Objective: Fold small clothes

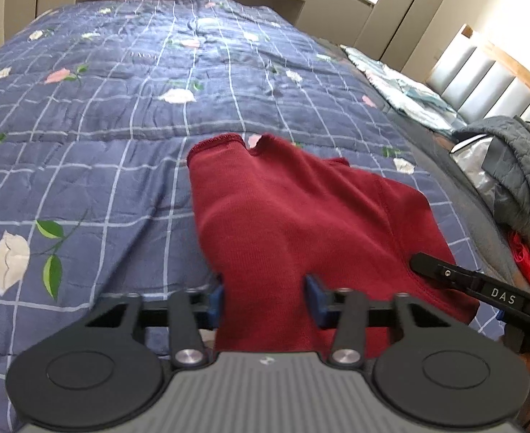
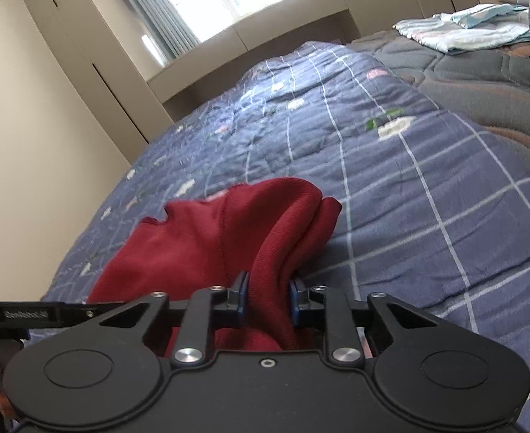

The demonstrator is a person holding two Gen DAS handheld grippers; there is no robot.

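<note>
On the bed, a blue checked quilt (image 1: 120,115) with flowers carries the dark red garment (image 1: 294,209). The left gripper (image 1: 265,297) pinches its near edge, the blue pads on both sides of the cloth. The right gripper (image 2: 268,297) is clenched on a bunched fold.
</note>
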